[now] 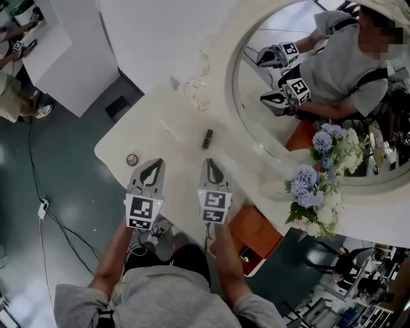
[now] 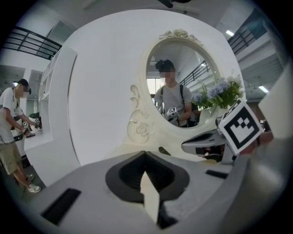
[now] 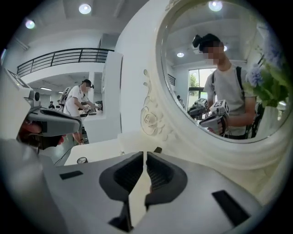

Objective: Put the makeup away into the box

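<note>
Vanity table (image 1: 168, 131) sits under the oval mirror (image 1: 253, 96). Both tongs, left gripper (image 1: 154, 162) and right gripper (image 1: 210, 161), hover empty over its near edge, jaws pressed together, probably lining up a first pick. A clear box (image 1: 198, 91) waits at the back — a dark makeup tube (image 1: 207, 138) lies mid-table, and a small round compact (image 1: 132, 159) sits by the edge.

I see a white table (image 1: 163, 131) against a white wall (image 2: 100, 82). An oval mirror (image 1: 250, 90) with a carved frame is at the far right, with blue and white flowers (image 1: 318, 182) beside it. An orange seat (image 1: 256, 232) sits under the table on a dark grey floor (image 1: 70, 173). Round ceiling lights (image 3: 84, 8) shine above a railing (image 3: 59, 57).
</note>
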{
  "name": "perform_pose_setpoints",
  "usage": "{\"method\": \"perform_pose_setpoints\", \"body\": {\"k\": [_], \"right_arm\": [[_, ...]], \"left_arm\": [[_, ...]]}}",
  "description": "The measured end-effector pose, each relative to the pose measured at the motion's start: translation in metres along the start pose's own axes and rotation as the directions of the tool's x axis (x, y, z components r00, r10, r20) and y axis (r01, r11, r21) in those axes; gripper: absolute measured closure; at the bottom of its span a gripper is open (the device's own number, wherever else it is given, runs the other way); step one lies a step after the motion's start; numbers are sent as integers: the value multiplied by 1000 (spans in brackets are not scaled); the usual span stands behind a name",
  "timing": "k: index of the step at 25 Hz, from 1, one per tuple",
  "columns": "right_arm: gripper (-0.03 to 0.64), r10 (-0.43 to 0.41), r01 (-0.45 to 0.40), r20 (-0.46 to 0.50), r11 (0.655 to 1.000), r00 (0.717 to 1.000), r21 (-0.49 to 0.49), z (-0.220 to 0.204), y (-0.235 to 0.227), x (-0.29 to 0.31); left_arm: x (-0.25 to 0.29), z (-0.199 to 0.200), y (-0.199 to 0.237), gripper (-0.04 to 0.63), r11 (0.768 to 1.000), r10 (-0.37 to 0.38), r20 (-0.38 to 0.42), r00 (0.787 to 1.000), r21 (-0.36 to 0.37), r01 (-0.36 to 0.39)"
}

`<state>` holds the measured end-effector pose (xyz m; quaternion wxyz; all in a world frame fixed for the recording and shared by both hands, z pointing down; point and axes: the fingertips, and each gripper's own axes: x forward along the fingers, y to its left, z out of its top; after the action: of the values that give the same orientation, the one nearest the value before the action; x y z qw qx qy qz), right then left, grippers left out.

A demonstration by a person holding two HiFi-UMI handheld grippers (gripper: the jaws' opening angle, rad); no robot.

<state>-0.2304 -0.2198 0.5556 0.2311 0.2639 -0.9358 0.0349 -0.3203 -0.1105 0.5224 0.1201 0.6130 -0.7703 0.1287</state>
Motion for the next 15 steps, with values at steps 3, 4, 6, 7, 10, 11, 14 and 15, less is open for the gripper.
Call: {"method": "perform_pose_setpoints", "body": {"k": [3, 4, 6, 7, 10, 11, 14, 15], "right_arm": [[520, 44, -43, -67, 999, 997, 13, -12, -2, 27], [475, 53, -52, -89, 999, 995, 16, -17, -3, 35], [447, 61, -60, -128, 998, 990, 17, -24, -6, 48], [436, 61, -59, -143, 998, 988, 16, -26, -8, 53], [425, 52, -50, -179, 999, 982, 21, -30, -13, 66], [426, 51, -47, -191, 999, 980, 23, -32, -14, 69], [426, 53, -48, -220, 998, 974, 27, -36, -14, 79], [426, 52, -47, -227, 999, 973, 27, -37, -15, 82]], "left_arm": [[14, -11, 9, 595, 999, 29, -29, 999, -24, -30], [19, -15, 11, 595, 999, 37, -40, 999, -33, -39], [25, -22, 15, 595, 997, 53, -60, 997, -50, -56], [26, -24, 16, 595, 996, 59, -67, 996, -56, -63], [31, -28, 19, 595, 995, 65, -77, 995, -64, -70], [32, -29, 19, 595, 995, 67, -82, 994, -66, -73], [34, -34, 20, 595, 995, 69, -95, 993, -67, -76], [35, -35, 20, 595, 995, 69, -98, 993, -68, -76]]}}
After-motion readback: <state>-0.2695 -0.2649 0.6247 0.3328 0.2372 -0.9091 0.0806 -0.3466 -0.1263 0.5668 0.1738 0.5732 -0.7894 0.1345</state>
